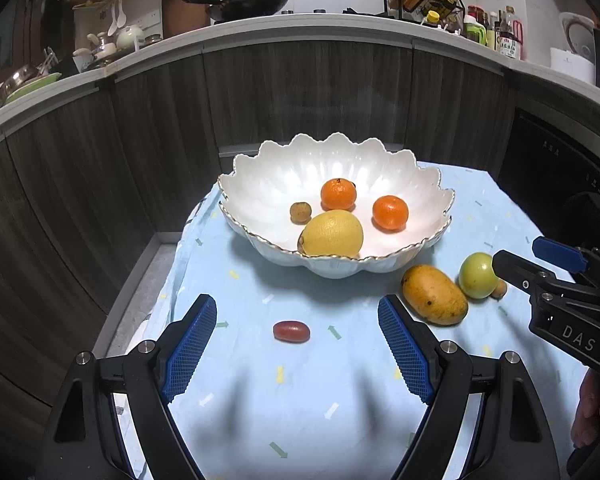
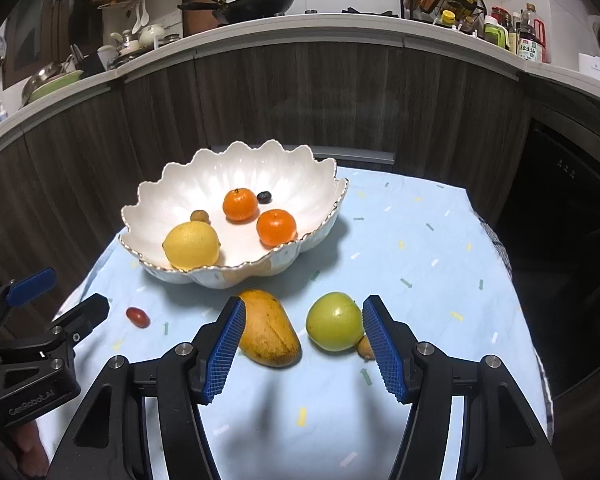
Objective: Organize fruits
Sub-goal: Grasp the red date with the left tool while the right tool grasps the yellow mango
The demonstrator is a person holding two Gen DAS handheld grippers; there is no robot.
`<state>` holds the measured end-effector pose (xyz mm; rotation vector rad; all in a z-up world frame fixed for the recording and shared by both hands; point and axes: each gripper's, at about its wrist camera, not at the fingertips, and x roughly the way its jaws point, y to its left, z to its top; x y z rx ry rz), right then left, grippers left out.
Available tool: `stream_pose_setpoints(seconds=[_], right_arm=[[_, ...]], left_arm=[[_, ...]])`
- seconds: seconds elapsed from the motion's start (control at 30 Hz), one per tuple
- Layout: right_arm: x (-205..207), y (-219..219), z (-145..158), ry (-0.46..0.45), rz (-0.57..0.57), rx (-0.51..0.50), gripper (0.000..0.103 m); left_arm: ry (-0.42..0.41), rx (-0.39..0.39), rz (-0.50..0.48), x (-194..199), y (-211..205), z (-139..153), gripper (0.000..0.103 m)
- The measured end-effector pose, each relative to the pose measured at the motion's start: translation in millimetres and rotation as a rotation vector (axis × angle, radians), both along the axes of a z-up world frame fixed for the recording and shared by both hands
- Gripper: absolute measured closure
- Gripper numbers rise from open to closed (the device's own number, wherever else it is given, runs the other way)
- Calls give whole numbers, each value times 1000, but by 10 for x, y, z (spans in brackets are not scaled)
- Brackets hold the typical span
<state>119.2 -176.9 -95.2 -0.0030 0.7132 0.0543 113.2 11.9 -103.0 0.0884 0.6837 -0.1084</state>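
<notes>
A white scalloped bowl (image 1: 268, 156) (image 2: 168, 172) stands on the light blue cloth and holds a lemon (image 1: 332, 234) (image 2: 191, 245), two oranges (image 1: 339, 194) (image 2: 276, 227), a small brown fruit (image 1: 300, 213) and a dark berry (image 2: 264, 197). On the cloth lie a small red fruit (image 1: 291, 331) (image 2: 137, 317), a mango (image 1: 434, 294) (image 2: 270, 328), a green round fruit (image 1: 478, 275) (image 2: 335, 321) and a little brown fruit (image 2: 365, 347). My left gripper (image 1: 295, 304) (image 2: 72, 292) hangs open over the red fruit. My right gripper (image 2: 306, 304) (image 1: 520, 256) is open above the mango and green fruit, touching neither.
The blue cloth (image 2: 420, 248) covers a small table whose grey edge (image 1: 140, 292) shows at the left. Dark wooden cabinet fronts (image 1: 300, 88) curve behind it under a counter with a wok (image 1: 244, 2), a spice rack and bottles. A hand (image 1: 592, 412) grips the right tool.
</notes>
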Motion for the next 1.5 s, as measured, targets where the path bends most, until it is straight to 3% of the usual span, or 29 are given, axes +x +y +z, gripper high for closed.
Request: stream_pose_setpoints(seconds=[0.33,0.63,1.5], right_arm=[[64,133,-168,18,64,-12,41],[124,303,-262,23,149,-44,41],[541,451,-610,124,260,-88,41]], left_arm=[[11,14,2,82,36,-159,22],[45,23,-25,200,43,-291,33],[210,2,-43,580,75,-706,50]])
